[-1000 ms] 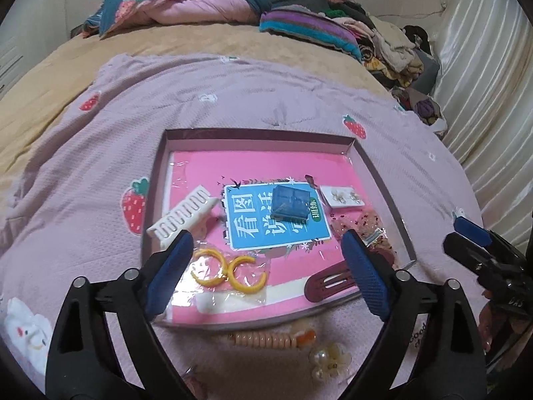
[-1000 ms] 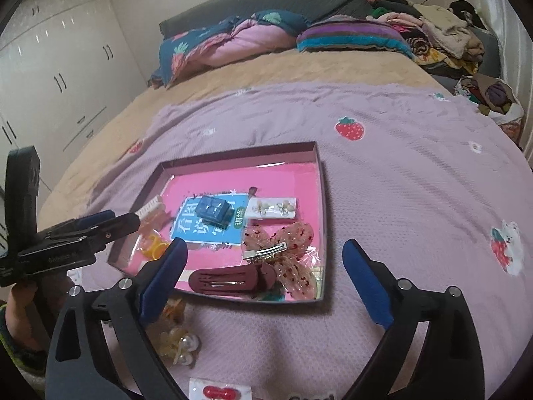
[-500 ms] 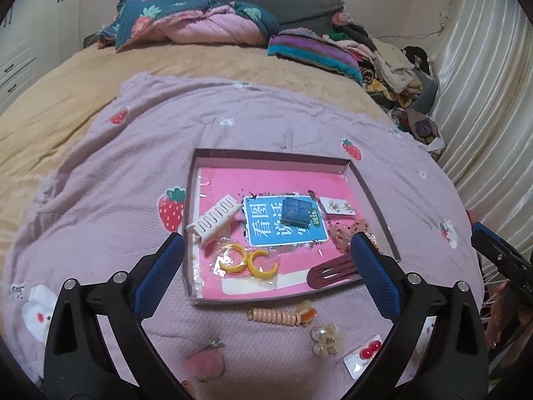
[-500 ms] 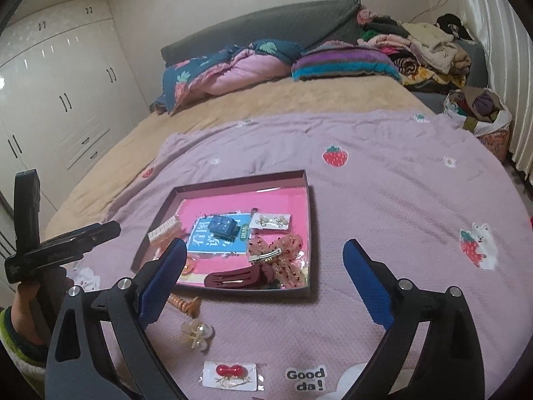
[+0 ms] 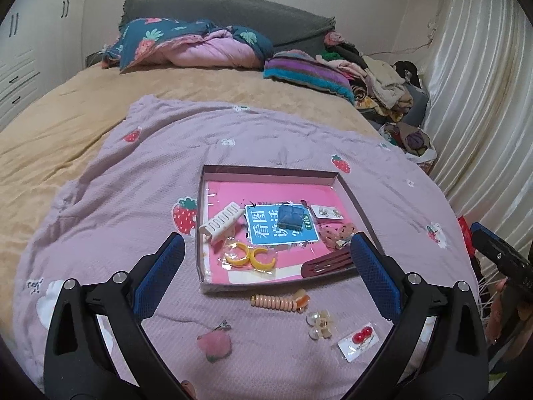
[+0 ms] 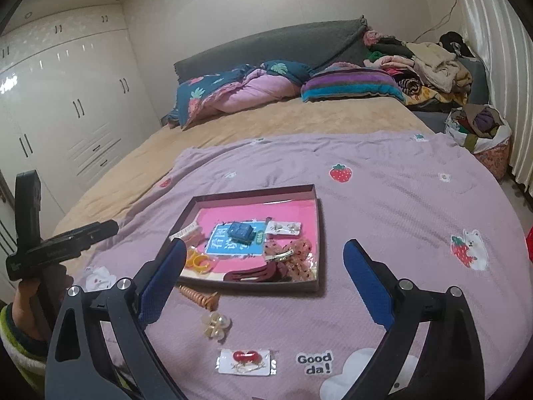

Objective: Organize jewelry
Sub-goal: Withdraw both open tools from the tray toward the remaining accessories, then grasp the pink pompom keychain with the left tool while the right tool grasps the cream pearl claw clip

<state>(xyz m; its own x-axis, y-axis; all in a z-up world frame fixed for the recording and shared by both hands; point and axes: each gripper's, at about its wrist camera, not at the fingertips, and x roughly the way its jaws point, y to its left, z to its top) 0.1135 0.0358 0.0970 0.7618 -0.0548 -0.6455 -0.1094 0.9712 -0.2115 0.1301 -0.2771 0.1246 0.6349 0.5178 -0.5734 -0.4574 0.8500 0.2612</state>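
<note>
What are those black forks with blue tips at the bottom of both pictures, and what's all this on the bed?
Each fork is a hand-held tool with two blue-padded fingers; a person holds one in each hand. A camera on each looks forward along the fingers. One picture comes from the left tool, the other from the right tool. Both are open and hold nothing. On the purple blanket sits a tray with hair clips and earrings. A spiral hair tie, pearl clip and red earring card lie outside it.

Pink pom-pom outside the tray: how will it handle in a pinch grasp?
The pom-pom looks fluffy, so it probably squashes between the pads and weighs little. Its roundish shape may roll if nudged on the blanket. The small metal clip at its top looks like a firmer hold.
</note>
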